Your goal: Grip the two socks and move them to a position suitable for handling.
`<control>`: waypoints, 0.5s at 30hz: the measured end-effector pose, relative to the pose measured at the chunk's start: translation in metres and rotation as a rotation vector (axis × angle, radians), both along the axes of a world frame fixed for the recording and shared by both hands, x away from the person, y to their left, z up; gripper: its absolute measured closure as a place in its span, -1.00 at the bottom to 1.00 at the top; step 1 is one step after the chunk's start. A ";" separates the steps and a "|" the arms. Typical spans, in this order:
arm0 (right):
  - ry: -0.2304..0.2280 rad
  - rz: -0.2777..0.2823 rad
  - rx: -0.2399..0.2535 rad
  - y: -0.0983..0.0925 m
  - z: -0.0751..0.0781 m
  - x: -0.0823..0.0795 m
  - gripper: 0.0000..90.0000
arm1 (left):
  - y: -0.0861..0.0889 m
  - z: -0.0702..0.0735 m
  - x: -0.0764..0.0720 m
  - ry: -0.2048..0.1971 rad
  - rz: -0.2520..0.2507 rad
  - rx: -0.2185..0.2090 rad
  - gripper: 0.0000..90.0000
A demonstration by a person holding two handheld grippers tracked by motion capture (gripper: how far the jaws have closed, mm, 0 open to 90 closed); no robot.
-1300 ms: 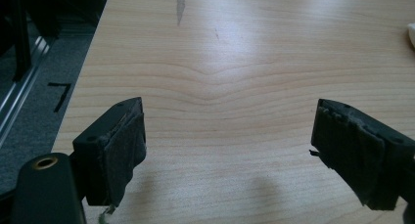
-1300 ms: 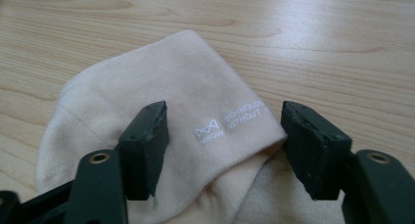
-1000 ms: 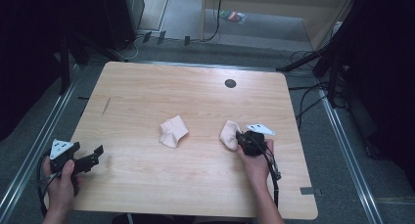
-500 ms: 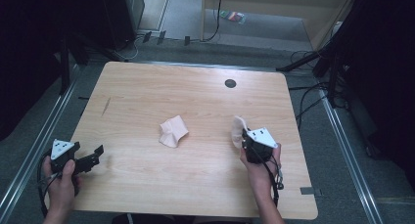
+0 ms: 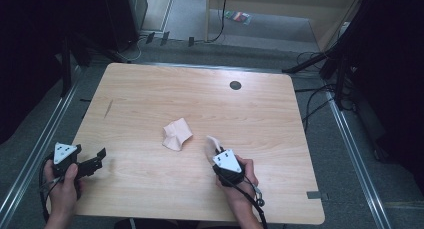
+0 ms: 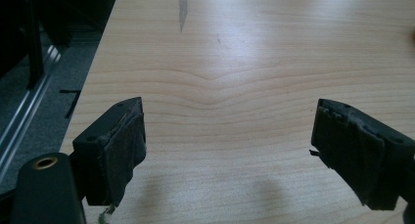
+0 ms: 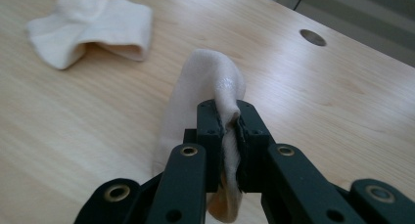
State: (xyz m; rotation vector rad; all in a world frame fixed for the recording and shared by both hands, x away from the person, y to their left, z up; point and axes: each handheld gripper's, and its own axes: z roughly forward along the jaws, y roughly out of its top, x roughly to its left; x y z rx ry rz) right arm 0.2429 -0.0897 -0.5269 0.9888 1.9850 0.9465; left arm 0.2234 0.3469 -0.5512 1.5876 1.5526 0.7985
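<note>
A pale sock (image 7: 210,87) is pinched between the nearly closed jaws of the right hand-held gripper (image 7: 230,131), low over the bench (image 5: 150,89) and near its front edge. A second sock (image 5: 176,134) lies crumpled just beside it, toward the middle. The left hand-held gripper (image 6: 227,141) is held wide open and empty at the front left. The pinch should be kept firm, and the carried sock laid squarely alongside its mate without being dragged

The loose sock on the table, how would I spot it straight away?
Start at the wooden table and look to its middle. The loose sock lies there crumpled, cream-coloured, with nothing touching it. The other sock is pinched in the right gripper, nearer the person.
</note>
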 end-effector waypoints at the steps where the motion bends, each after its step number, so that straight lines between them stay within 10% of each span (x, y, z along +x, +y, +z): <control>1: 0.007 0.016 0.008 0.003 0.000 -0.003 0.79 | -0.002 0.000 0.000 -0.004 0.001 0.012 -0.69; 9: 0.089 0.175 0.132 0.018 0.000 -0.015 0.78 | -0.016 0.007 -0.003 -0.028 -0.026 0.003 -0.69; 15: 0.110 0.166 0.173 0.016 0.005 -0.013 0.88 | -0.051 0.016 -0.009 -0.053 -0.135 0.001 -0.69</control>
